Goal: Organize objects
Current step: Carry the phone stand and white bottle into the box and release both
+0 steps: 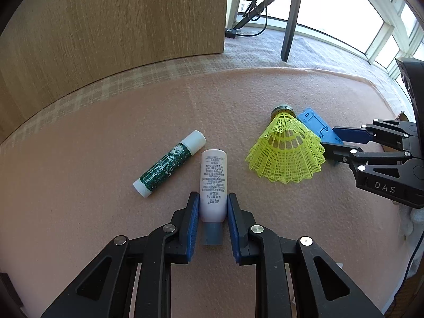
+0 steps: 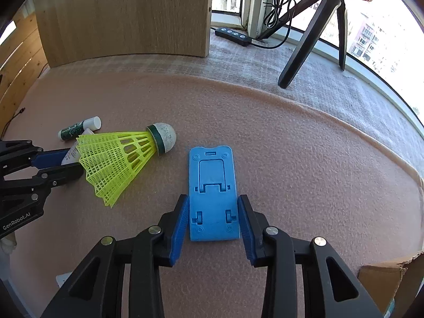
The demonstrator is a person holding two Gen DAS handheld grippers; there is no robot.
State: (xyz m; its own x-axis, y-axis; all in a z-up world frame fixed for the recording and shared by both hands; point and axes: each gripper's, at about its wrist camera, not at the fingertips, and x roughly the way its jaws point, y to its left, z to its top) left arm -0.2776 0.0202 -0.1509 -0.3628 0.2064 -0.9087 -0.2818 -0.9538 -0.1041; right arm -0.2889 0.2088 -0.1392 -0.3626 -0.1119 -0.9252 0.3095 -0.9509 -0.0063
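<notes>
A white tube (image 1: 213, 175) with a grey cap lies on the pink mat (image 1: 106, 122). My left gripper (image 1: 213, 195) is shut on the tube, a blue pad pressing each side just above the cap. A green lip balm stick (image 1: 169, 164) lies just left of the tube. To the right lies a yellow plastic shuttlecock (image 1: 286, 148). A flat blue plastic stand (image 2: 212, 185) rests right of the shuttlecock (image 2: 119, 159). My right gripper (image 2: 213, 197) is shut on the stand's near half, with both pads against its long edges. The left gripper (image 2: 74, 162) shows at the left edge of the right wrist view.
A tall wooden panel (image 1: 119, 26) stands behind the mat. A black tripod (image 2: 312, 34) and a power strip (image 2: 233, 35) with cables sit on the grey carpet by the window. A torn cardboard box (image 2: 384, 278) sits at the near right.
</notes>
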